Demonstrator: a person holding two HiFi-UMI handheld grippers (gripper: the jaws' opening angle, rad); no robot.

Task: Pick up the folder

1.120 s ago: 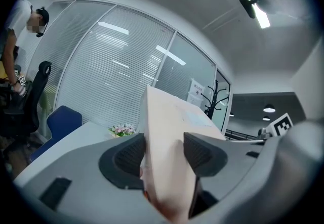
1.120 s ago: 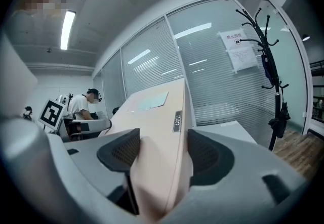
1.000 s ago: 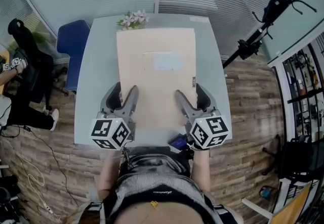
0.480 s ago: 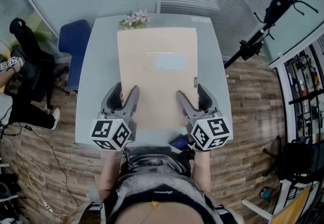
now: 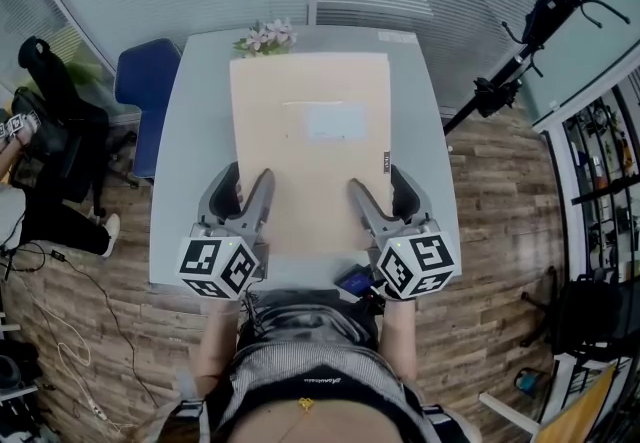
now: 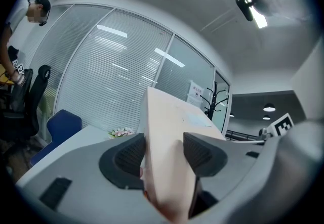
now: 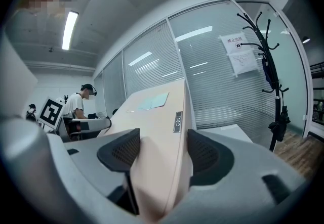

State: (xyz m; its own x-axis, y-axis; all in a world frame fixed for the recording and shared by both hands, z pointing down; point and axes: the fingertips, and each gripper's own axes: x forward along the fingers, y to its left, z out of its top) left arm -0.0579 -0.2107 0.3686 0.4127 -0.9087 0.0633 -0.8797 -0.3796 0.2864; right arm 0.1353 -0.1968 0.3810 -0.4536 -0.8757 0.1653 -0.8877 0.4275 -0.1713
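A thick beige folder (image 5: 310, 131) with a pale label spreads over most of the grey table (image 5: 195, 131). My left gripper (image 5: 249, 174) straddles its near left edge, and both pads sit against the folder (image 6: 167, 132) in the left gripper view. My right gripper (image 5: 377, 177) straddles the near right edge in the same way, pads against the folder (image 7: 157, 117), beside its small spine tag (image 7: 177, 122). Both gripper views show the folder's far end standing above the tabletop.
A small bunch of flowers (image 5: 265, 36) lies at the table's far edge, just beyond the folder. A blue chair (image 5: 145, 81) stands at the table's far left. A black coat rack (image 5: 540, 21) stands to the right. Glass walls with blinds close the back.
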